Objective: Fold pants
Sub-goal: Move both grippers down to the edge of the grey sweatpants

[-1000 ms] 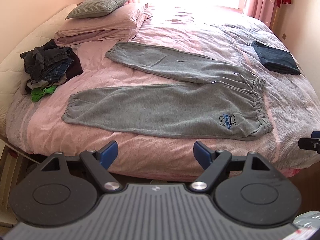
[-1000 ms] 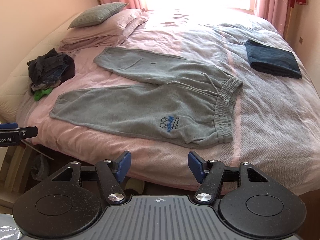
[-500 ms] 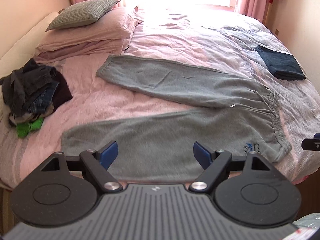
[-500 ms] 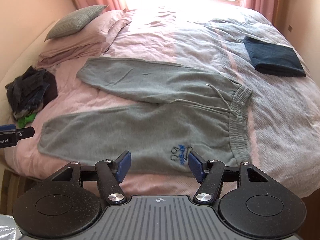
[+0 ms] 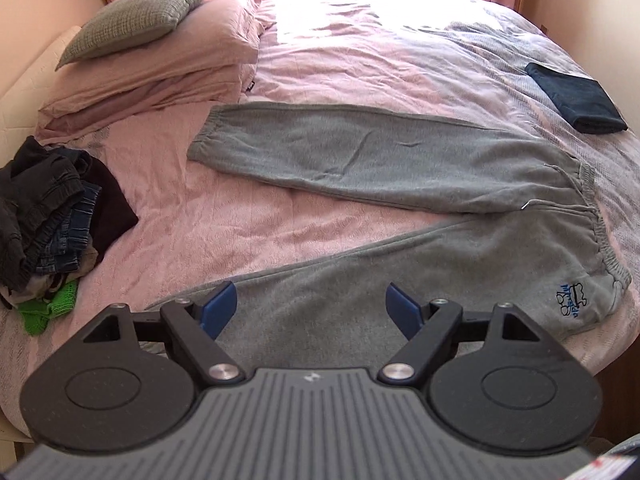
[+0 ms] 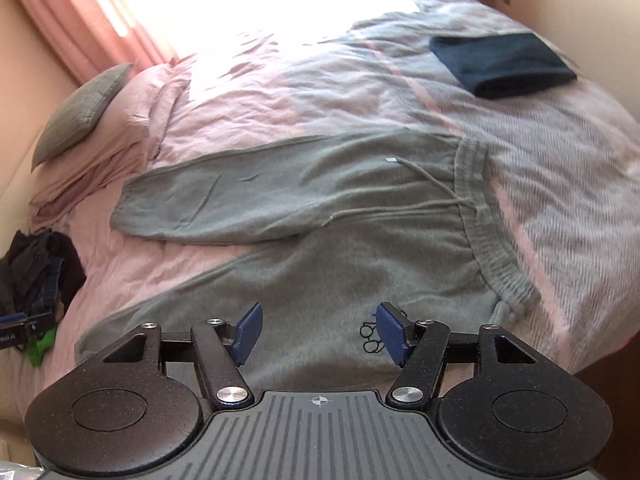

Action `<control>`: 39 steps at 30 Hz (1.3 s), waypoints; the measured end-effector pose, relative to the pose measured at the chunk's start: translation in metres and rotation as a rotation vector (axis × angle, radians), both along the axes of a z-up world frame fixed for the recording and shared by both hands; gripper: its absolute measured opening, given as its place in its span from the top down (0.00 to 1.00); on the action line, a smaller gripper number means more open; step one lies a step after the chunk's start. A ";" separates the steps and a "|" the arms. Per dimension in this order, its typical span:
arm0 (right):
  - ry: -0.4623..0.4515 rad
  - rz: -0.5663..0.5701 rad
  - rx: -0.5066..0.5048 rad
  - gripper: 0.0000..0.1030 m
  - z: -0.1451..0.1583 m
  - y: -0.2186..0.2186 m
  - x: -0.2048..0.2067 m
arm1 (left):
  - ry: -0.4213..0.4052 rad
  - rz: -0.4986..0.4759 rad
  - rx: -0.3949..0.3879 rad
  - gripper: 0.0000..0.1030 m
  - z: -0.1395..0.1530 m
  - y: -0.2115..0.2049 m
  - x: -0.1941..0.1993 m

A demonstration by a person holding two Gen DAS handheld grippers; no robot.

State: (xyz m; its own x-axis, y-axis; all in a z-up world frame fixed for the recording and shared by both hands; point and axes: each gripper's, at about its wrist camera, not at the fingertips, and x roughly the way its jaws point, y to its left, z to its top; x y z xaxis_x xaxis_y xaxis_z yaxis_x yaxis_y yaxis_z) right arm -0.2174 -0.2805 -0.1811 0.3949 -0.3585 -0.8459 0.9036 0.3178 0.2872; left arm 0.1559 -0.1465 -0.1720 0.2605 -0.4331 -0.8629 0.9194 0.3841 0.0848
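Note:
Grey sweatpants (image 5: 400,168) lie spread flat on the pink bed, legs splayed toward the left and the elastic waistband (image 5: 600,232) to the right. A blue logo (image 5: 570,299) marks the near leg by the waist. My left gripper (image 5: 310,311) hovers open over the near leg, nothing between its blue pads. In the right wrist view the sweatpants (image 6: 320,200) fill the middle, drawstring (image 6: 424,196) trailing from the waistband (image 6: 486,240). My right gripper (image 6: 318,332) is open above the near leg's upper part, beside the logo (image 6: 370,338).
A folded dark blue garment (image 5: 576,100) lies at the bed's far right. A heap of dark clothes with something green (image 5: 48,224) sits at the left edge. Pink pillows (image 5: 160,76) topped by a grey cushion (image 5: 136,16) are stacked at the back left.
Both grippers have moved forward over the bed, from in front of its edge to above the near trouser leg. The right wrist view has tilted. The pants have not moved.

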 end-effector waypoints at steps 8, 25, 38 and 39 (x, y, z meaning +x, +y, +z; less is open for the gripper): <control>0.047 -0.009 -0.055 0.42 -0.018 -0.043 -0.005 | 0.027 -0.090 -0.032 0.23 -0.027 -0.057 0.002; 0.067 0.306 -0.105 0.42 -0.117 -0.259 0.052 | -0.078 -0.477 -0.075 0.29 -0.125 -0.294 0.025; 0.144 0.497 -0.105 0.42 -0.199 -0.395 0.098 | -0.200 -0.798 0.090 0.39 -0.221 -0.418 0.097; 0.153 0.516 -0.099 0.42 -0.204 -0.399 0.099 | -0.214 -0.819 0.114 0.40 -0.229 -0.422 0.102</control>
